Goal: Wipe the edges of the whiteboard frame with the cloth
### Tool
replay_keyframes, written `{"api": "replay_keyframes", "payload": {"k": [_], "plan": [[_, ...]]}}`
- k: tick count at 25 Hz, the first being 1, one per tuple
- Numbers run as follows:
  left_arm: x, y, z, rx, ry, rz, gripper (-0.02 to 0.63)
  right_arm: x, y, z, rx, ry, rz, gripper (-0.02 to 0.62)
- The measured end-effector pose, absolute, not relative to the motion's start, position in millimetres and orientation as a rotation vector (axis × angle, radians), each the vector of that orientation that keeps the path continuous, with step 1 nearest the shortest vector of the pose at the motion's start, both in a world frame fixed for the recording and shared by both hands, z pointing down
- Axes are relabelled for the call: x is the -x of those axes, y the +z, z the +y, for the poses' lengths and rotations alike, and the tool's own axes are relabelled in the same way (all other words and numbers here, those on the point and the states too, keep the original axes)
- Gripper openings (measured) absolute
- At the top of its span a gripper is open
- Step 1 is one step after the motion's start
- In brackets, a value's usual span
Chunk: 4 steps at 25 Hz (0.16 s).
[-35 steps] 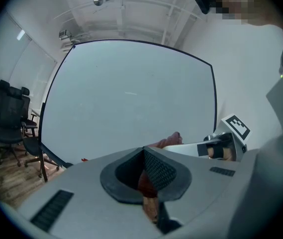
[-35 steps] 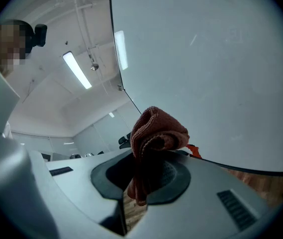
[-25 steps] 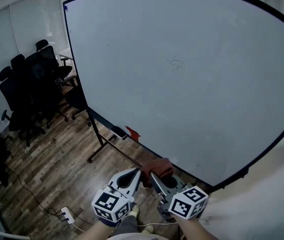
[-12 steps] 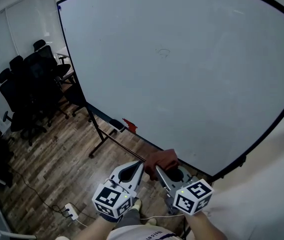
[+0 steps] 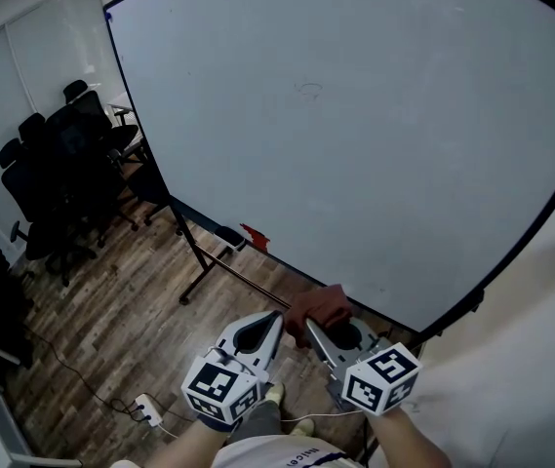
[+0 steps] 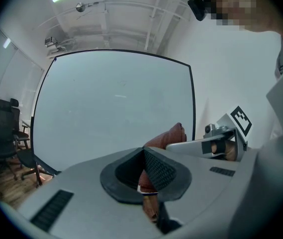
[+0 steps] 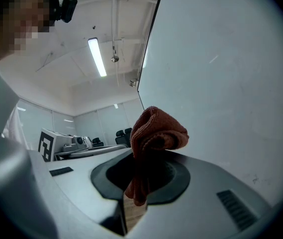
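A large whiteboard [image 5: 355,135] with a thin black frame [image 5: 199,216] fills the head view. A reddish-brown cloth [image 5: 321,307] is bunched up just below the board's bottom edge, near the lower right corner. My right gripper [image 5: 310,326] is shut on it, and the cloth [image 7: 153,133] sticks up from between the jaws beside the frame's edge [image 7: 148,39]. My left gripper [image 5: 277,318] sits close to the left of the cloth, jaws shut with nothing in them. In the left gripper view the cloth [image 6: 168,136] shows beyond its tips, with the frame [image 6: 193,103] behind.
Black office chairs [image 5: 53,164] stand at the far left on the wood floor. The board's stand leg [image 5: 194,261] reaches down to the floor. An eraser [image 5: 228,236] and a red item [image 5: 255,235] lie on the board's ledge. A power strip [image 5: 146,409] lies near the person's shoes [image 5: 275,394].
The head view has shifted, so the board sits a little higher and further left. Both grippers and the cloth have edged slightly toward the board's lower right corner.
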<state>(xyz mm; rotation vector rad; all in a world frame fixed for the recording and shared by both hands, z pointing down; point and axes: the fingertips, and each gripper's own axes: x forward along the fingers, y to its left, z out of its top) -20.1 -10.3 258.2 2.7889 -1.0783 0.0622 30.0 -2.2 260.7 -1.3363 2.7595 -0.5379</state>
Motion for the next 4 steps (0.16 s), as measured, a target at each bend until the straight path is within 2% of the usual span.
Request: {"api": "replay_keyframes", "payload": {"k": [4], "plan": [[20.5, 259.3, -7.1, -2.787, 0.064, -1.079, 0.009, -28.9, 261.1, 2.1, 1.33, -0.535, 2.764, 0.054]]}}
